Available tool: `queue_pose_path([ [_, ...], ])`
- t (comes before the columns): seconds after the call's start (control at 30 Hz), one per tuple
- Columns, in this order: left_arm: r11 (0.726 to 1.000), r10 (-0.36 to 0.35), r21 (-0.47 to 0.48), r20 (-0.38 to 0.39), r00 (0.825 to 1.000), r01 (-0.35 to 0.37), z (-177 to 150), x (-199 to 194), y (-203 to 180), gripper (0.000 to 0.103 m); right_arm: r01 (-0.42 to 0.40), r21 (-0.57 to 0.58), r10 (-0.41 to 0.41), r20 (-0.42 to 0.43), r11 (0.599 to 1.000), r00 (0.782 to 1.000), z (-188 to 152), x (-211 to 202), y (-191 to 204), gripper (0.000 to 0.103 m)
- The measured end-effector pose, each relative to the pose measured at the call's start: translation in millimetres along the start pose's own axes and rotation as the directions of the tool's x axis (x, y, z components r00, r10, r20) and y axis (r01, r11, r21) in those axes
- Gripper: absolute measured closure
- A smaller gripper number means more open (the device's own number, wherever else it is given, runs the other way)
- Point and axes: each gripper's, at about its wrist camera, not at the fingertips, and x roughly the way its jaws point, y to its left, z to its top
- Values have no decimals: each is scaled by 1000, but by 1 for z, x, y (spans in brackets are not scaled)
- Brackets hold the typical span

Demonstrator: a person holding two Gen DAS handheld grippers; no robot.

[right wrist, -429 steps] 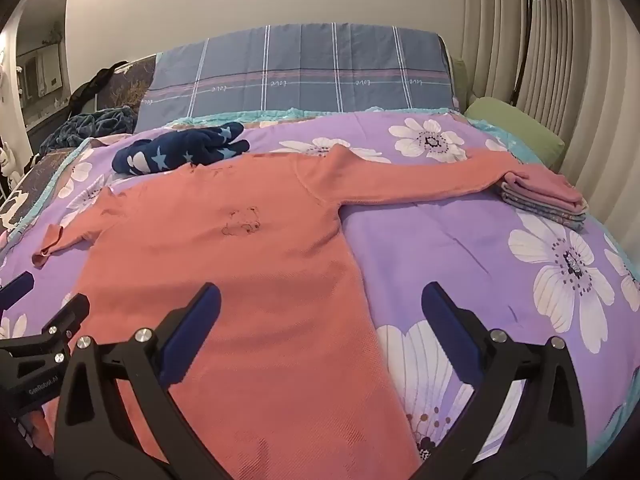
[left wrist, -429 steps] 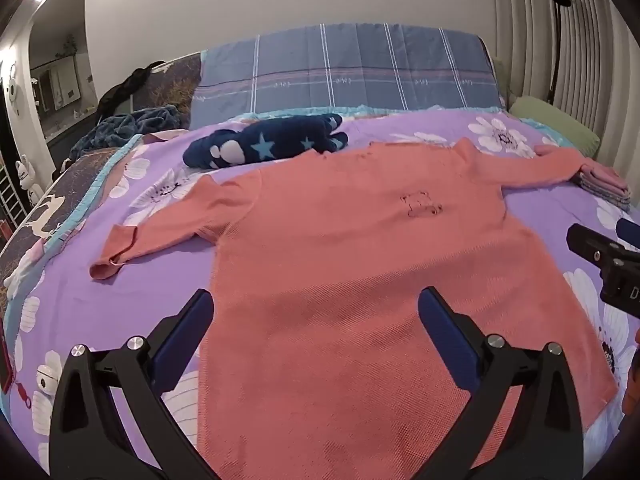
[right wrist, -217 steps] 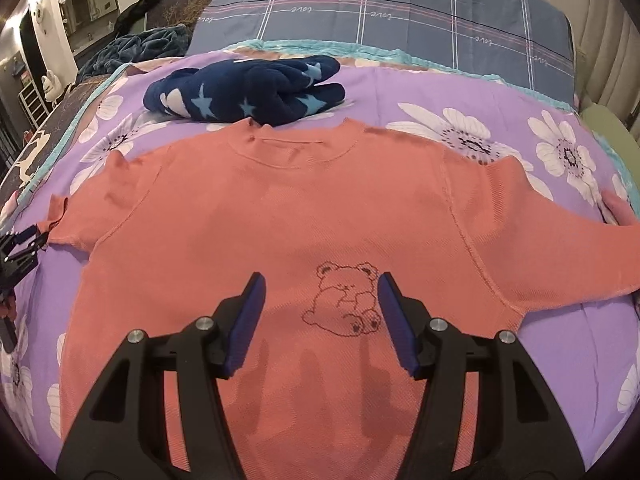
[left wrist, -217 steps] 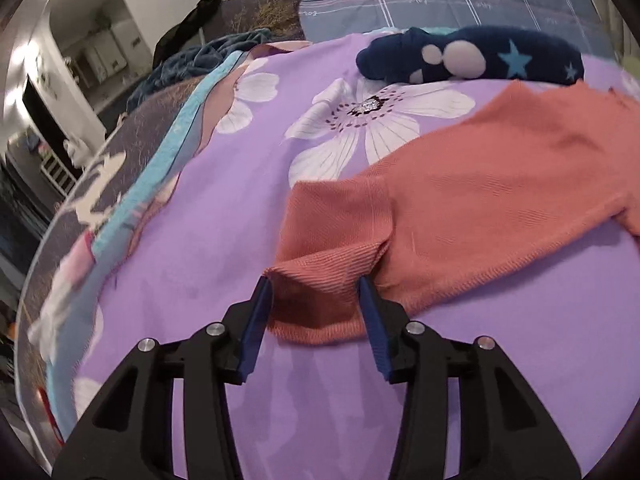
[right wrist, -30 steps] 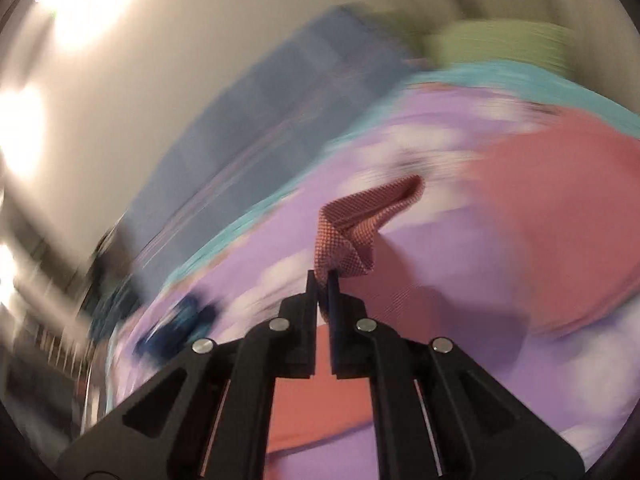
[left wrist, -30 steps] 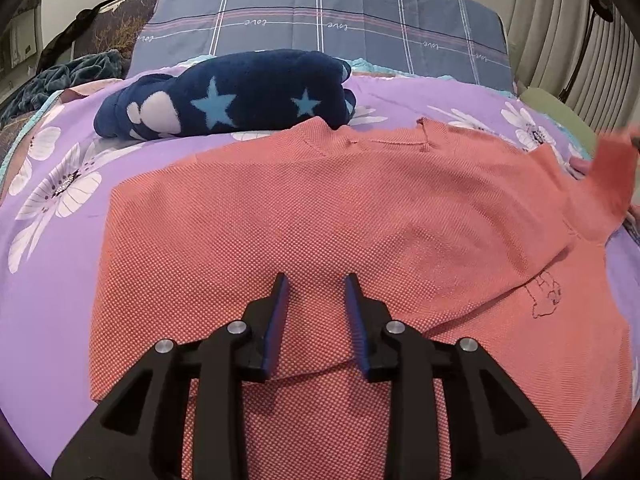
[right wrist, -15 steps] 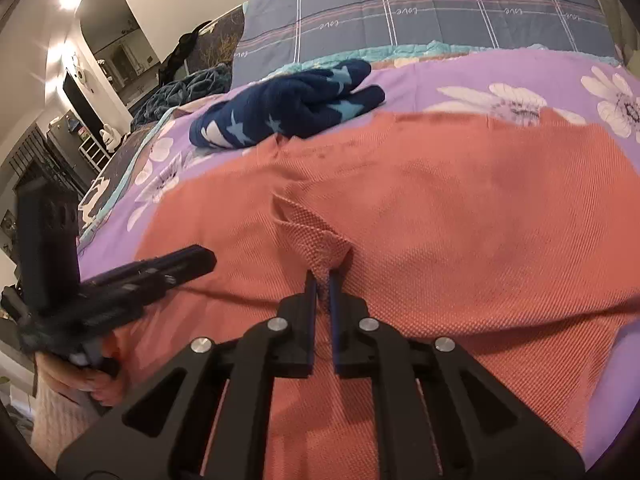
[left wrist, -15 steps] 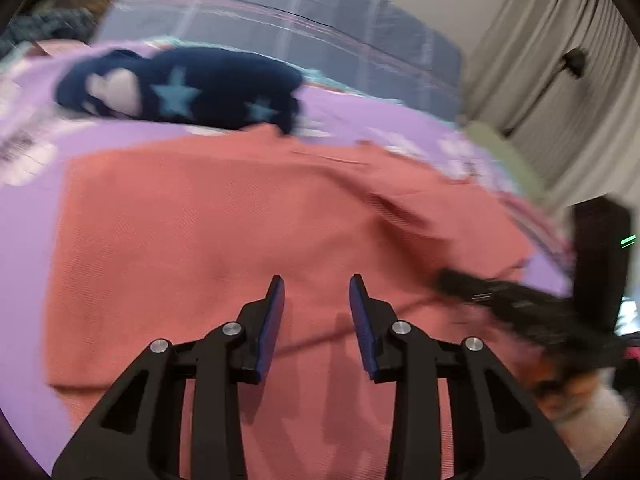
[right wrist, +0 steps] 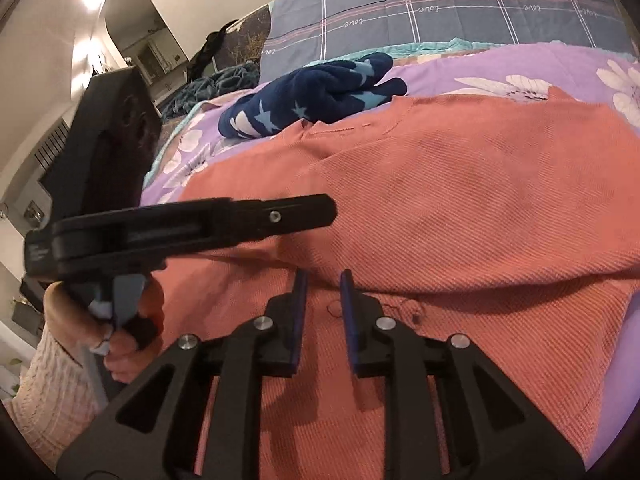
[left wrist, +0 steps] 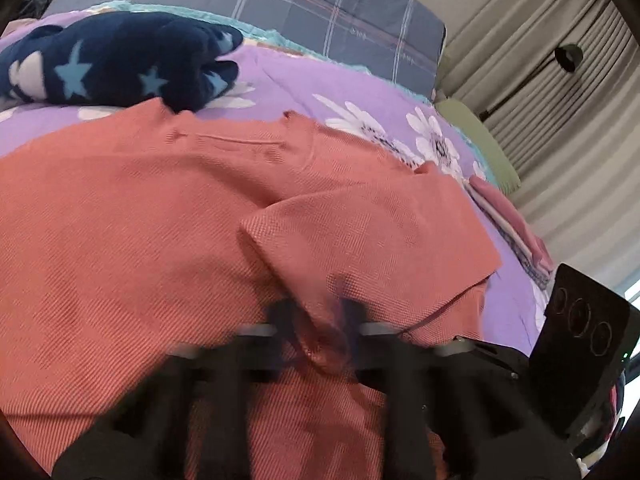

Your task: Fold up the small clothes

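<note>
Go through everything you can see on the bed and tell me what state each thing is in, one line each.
Orange sweater: spread on the bed, both sleeves folded in.
Navy star garment: bunched up beyond the collar.
Pink folded clothes: stacked at the bed's edge.
Left gripper: shut.
Right gripper: fingers opening, nothing between them.

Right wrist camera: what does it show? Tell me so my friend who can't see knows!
A coral sweater lies on a purple flowered bedspread, one sleeve folded across it. The right gripper hovers above it, jaws opening with nothing between them; the left gripper reaches in from the left. A navy star blanket sits behind.
</note>
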Motion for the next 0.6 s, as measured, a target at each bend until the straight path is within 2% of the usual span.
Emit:
queue_pose_path([
  [0.1,994,66,78,60,996,-70,6,-9,-19,100,44,33,-44,8,998,999,1,-8,-11,84],
  [0.23,983,73,155,184,980,-103,26,-49,-49,100,79,101,-85,51,992,995,2,-18,-31,84],
  [0.33,969,93,200,243,965,-144,37,-79,-61,100,82,157,-100,108,984,989,5,-28,-42,84],
  [0.4,959,120,217,266,956,-180,40,-94,-65,100,117,177,-136,94,977,986,5,-25,-46,85],
  [0.47,948,159,222,292,943,-229,42,-111,-63,100,138,207,-155,68,969,986,3,-20,-51,90],
  [0.6,929,233,207,321,918,-308,38,-137,-45,100,175,198,-190,55,964,980,6,-19,-47,90],
])
